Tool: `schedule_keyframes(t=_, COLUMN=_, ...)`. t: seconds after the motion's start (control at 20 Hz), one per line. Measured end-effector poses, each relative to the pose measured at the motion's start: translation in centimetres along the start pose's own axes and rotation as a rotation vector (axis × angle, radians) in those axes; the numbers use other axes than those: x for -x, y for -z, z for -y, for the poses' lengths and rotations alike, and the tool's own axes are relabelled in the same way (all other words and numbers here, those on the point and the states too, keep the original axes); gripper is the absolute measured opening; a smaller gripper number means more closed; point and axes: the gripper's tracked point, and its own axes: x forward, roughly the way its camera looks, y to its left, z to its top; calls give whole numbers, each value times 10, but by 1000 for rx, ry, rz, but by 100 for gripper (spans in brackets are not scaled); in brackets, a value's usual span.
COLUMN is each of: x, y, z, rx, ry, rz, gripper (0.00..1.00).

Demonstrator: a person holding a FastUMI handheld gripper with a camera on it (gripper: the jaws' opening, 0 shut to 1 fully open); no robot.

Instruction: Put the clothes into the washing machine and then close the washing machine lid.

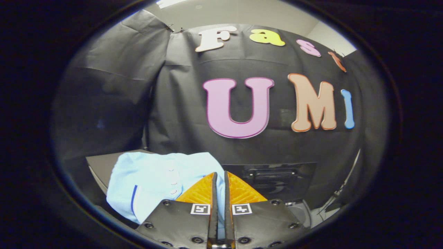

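The jaws are nearly closed here, the two fingers standing almost parallel with only a thin slit left between them, and light-blue cloth shows down that slit. The gripper (pixel 218 178) has the light-blue shirt (pixel 155 180) pinched, both fingers (pixel 202 193) pressing in on a fold of it from either side.

In the gripper view, the shirt spreads out to the left of the fingers and just ahead of them, a soft bunched heap. A row of small pale buttons (pixel 172 180) runs down its front, just left of the fingers, and a dark blue stripe (pixel 133 199) edges what looks like a cuff or hem at its lower left. A strip of the same cloth hangs down between the fingers toward the gripper body.

Beneath and behind the shirt on the left sits a dark flat surface (pixel 100 162), which could be a tabletop or a lid; I cannot tell which. The shirt partly covers it.

Beyond the fingers and to their right there's a dark glossy panel with a recessed handle (pixel 273 173), which looks like the raised lid or back of the washing machine. Lower right, just beside the right finger, a pale grey curved rim (pixel 304 212) peeks out, possibly the edge of the machine's opening; how much of it is open I cannot tell.

Black cloth, the booth wall (pixel 180 114), hangs creased behind everything.
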Motion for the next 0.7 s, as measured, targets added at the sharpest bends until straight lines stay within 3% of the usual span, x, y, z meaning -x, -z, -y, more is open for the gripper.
schedule_keyframes(t=0.5, x=-6, y=24, z=121, rx=102, ry=321, rz=-54, gripper=8)
schedule_keyframes(t=0.6, x=-10, y=36, z=130, rx=89, ry=340, rz=-81, gripper=8)
schedule_keyframes(t=0.7, x=-9, y=43, z=133, rx=70, ry=337, rz=-86, gripper=20)
